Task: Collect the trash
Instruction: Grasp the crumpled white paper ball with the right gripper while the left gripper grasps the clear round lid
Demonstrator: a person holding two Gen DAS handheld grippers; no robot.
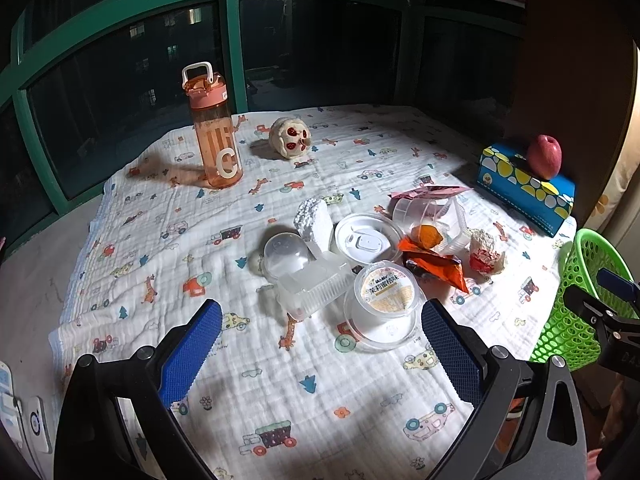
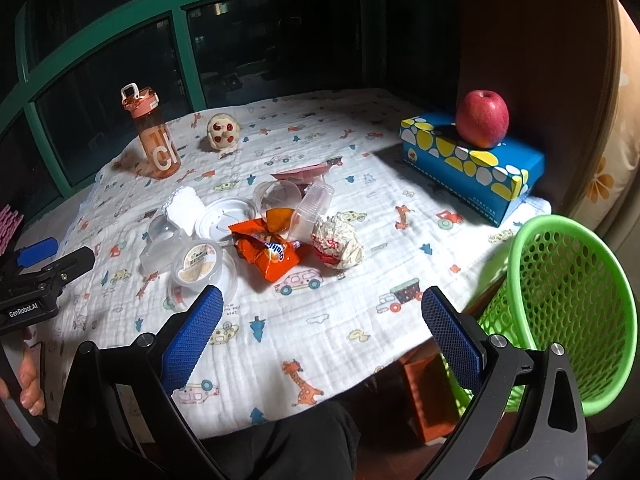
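A heap of trash lies mid-table: a pudding cup (image 1: 386,290) (image 2: 197,261), a clear plastic box (image 1: 314,284), a clear dome (image 1: 286,254), a foam chunk (image 1: 314,220) (image 2: 182,208), a white lid (image 1: 366,240) (image 2: 226,220), an orange snack wrapper (image 1: 434,264) (image 2: 268,254), a crumpled paper ball (image 1: 486,256) (image 2: 338,246) and clear cups (image 2: 310,210). A green mesh basket (image 1: 576,312) (image 2: 560,308) stands off the table's right edge. My left gripper (image 1: 320,344) is open and empty just before the pudding cup. My right gripper (image 2: 320,332) is open and empty above the table's near edge.
An orange water bottle (image 1: 216,132) (image 2: 154,136) and a small skull-like toy (image 1: 290,138) (image 2: 222,132) stand at the back. A red apple (image 1: 544,156) (image 2: 482,118) rests on a blue tissue box (image 1: 524,188) (image 2: 472,164) at the right. A patterned cloth (image 1: 280,380) covers the table.
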